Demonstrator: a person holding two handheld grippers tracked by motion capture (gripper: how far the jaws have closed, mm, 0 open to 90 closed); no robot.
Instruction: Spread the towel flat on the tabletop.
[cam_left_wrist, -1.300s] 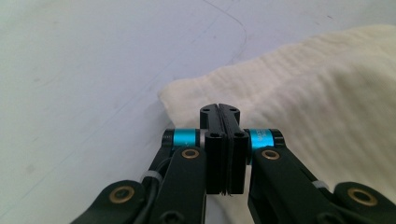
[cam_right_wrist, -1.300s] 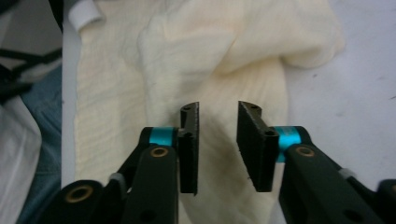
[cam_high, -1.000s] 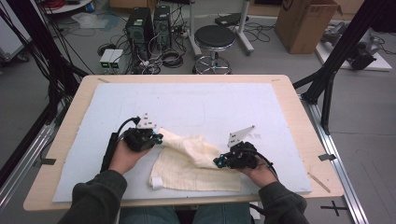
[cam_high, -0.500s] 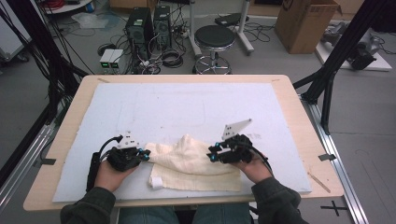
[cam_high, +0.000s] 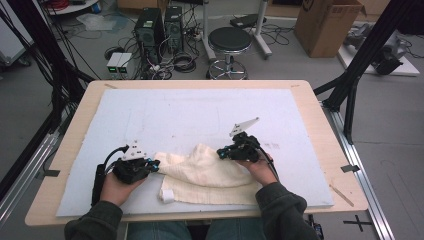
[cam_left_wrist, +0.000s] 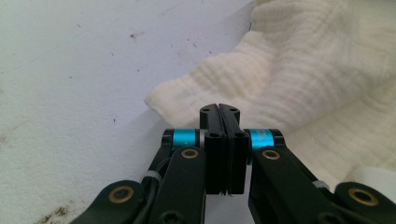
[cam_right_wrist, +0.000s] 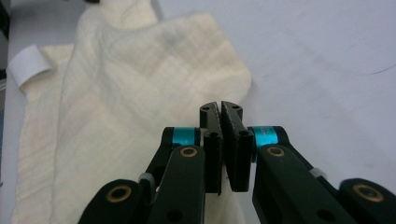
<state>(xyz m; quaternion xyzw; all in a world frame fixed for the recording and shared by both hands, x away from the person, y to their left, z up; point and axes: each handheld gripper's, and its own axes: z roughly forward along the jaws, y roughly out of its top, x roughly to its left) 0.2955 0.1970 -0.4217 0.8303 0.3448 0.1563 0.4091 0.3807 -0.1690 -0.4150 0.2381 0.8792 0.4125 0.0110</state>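
White padding covers the bench (cam_high: 320, 125); both grippers' jaws are closed, left gripper (cam_high: 156, 165) at the cloth's (cam_high: 210, 175) 9 o'clock edge, right gripper (cam_high: 220, 153) at 12, its jaws having just closed, nothing visibly between them.

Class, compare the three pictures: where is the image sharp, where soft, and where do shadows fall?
High view: even light, a little soft all over, faint shadows under the hands beside the cloth. Left gripper view: the cloth's weave is crisp, the jaw arms at the bottom blur, and a soft shadow lies on the mat beside them. Right gripper view: the cloth is sharp near the jaws and dimmer towards the top.
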